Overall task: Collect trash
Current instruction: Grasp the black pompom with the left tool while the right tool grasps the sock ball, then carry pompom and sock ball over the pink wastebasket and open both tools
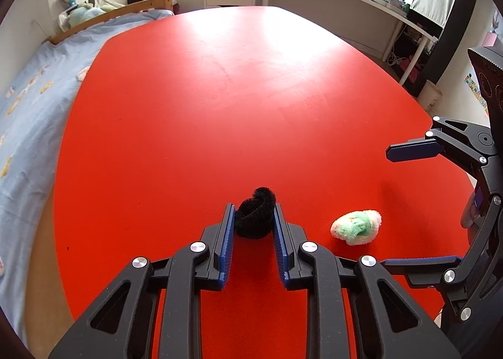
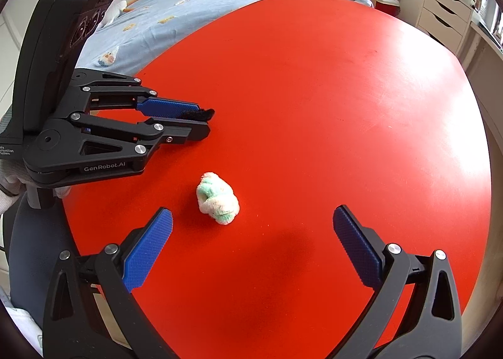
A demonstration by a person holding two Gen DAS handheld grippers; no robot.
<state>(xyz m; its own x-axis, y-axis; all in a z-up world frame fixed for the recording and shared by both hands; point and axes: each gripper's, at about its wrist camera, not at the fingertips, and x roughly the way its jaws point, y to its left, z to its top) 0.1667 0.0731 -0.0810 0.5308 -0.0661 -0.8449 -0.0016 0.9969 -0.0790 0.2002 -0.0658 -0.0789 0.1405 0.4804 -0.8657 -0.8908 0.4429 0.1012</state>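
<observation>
While the left hand-held gripper (image 1: 254, 217) clamps the black fuzzy ball (image 1: 255, 217), the right hand-held gripper (image 2: 251, 224) gapes near the green-white ball (image 2: 217, 198).

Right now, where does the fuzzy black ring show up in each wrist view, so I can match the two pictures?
Left wrist view: the fuzzy black ring sits low in the middle, pinched in the left gripper.
Right wrist view: only a dark sliver shows at middle left, at the tips of that gripper.
Shared landmark: the green-and-white fluffy ball on the red table.
</observation>
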